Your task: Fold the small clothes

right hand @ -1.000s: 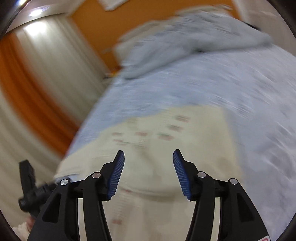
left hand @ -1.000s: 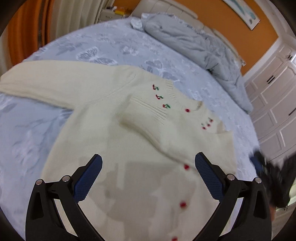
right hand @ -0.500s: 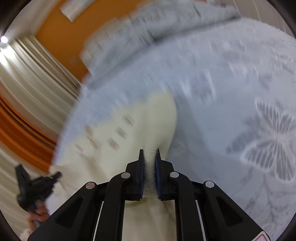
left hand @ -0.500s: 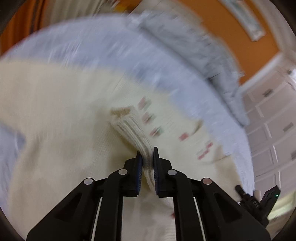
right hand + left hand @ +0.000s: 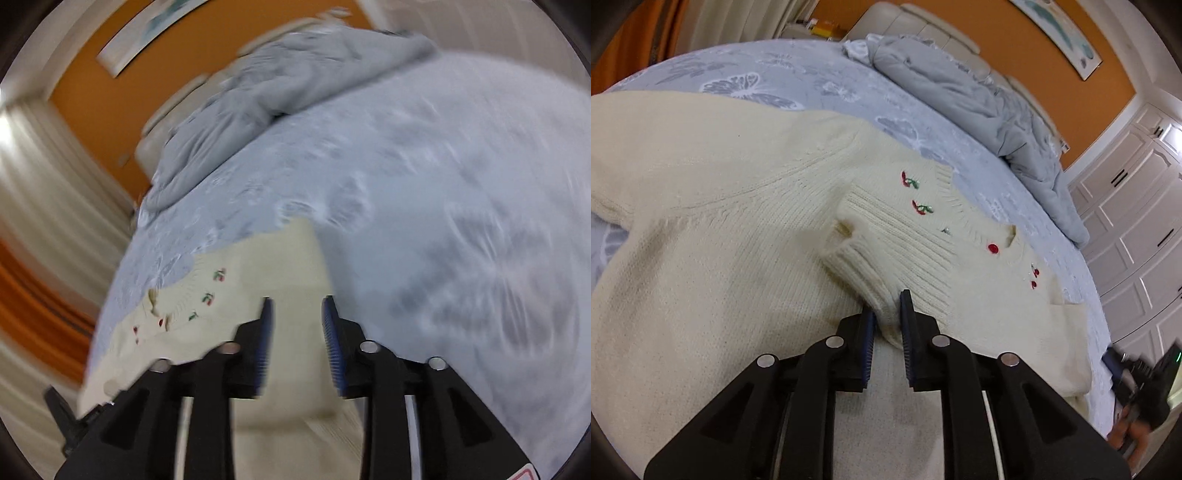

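Note:
A cream knit cardigan (image 5: pixel 713 266) with red buttons and cherry embroidery lies on the blue butterfly bedsheet (image 5: pixel 798 77). One sleeve is folded across its chest, ribbed cuff (image 5: pixel 882 240) toward the neckline. My left gripper (image 5: pixel 886 317) is shut on this folded sleeve just behind the cuff. In the right wrist view the cardigan (image 5: pixel 251 266) lies below and ahead of my right gripper (image 5: pixel 295 314), which is open with only a small gap and holds nothing. That view is blurred by motion.
A crumpled grey duvet (image 5: pixel 960 92) lies at the head of the bed by the padded headboard (image 5: pixel 923 26). White wardrobe doors (image 5: pixel 1137 206) stand at the right. Curtains (image 5: pixel 44 206) hang on the left in the right wrist view. The other gripper shows at the edge (image 5: pixel 1137 373).
My left gripper closed on the folded sleeve and still holds it. My right gripper closed on the cardigan's edge half a second ago and has since opened and let it go.

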A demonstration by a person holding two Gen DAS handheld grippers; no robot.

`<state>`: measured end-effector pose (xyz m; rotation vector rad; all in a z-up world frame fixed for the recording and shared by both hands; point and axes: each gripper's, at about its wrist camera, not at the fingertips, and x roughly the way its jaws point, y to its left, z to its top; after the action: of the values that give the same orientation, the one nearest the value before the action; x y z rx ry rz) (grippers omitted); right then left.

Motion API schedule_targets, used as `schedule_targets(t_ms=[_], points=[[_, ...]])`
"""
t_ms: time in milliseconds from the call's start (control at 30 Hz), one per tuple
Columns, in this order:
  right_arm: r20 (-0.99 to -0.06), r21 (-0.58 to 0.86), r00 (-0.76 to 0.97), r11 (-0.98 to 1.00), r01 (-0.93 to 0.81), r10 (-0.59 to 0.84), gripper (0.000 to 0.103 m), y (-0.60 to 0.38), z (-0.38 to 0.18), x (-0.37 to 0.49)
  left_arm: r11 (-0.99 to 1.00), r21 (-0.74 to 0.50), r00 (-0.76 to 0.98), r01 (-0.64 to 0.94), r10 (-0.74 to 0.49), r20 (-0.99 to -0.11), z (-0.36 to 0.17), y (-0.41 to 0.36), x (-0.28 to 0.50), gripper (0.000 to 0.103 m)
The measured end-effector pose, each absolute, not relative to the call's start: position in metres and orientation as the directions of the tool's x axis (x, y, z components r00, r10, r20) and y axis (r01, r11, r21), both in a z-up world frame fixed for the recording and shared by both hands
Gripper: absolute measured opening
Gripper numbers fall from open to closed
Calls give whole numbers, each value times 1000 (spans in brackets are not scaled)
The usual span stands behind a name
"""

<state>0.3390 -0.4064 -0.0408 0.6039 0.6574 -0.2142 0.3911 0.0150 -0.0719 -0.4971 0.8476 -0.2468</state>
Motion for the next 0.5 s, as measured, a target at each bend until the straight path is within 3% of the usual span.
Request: schedule_targets(t_ms=[33, 133, 167, 200, 233, 333, 367, 433, 500], points=[[-643, 416, 766, 832, 366, -16, 68, -402, -38, 353, 851, -526, 647, 13, -408, -644, -74, 17, 391, 14], [-708, 276, 701, 881, 385, -84, 71, -399, -47, 402, 826, -564, 656, 19, -436, -616, -78, 22, 389, 15], [-749, 257, 658, 878, 403, -83, 62, -404, -57, 417, 825, -565, 658, 21, -437, -613, -77, 23, 390, 15], [-769, 279, 637, 872, 403, -48, 44, -408, -65, 422, 830, -558, 661, 23, -431, -614, -76, 22, 389, 15], [-779, 316, 627, 863, 394, -1, 11, -414, -70, 429, 836, -548, 664, 25, -423, -616, -74, 20, 388, 15], [-681, 419, 733, 828, 373, 14, 9, -430, -54, 420, 838, -545, 669, 32, -423, -611, -75, 17, 390, 15], [-681, 421, 732, 813, 403, -11, 9, -440, -59, 417, 835, -548, 669, 37, -429, -608, -75, 18, 388, 18], [-774, 401, 633, 788, 467, 19, 13, -453, -90, 424, 840, -540, 667, 52, -432, -608, -74, 15, 389, 20], [-746, 447, 666, 755, 481, 18, 22, -458, -81, 409, 841, -538, 667, 52, -431, -608, -75, 14, 389, 20]])
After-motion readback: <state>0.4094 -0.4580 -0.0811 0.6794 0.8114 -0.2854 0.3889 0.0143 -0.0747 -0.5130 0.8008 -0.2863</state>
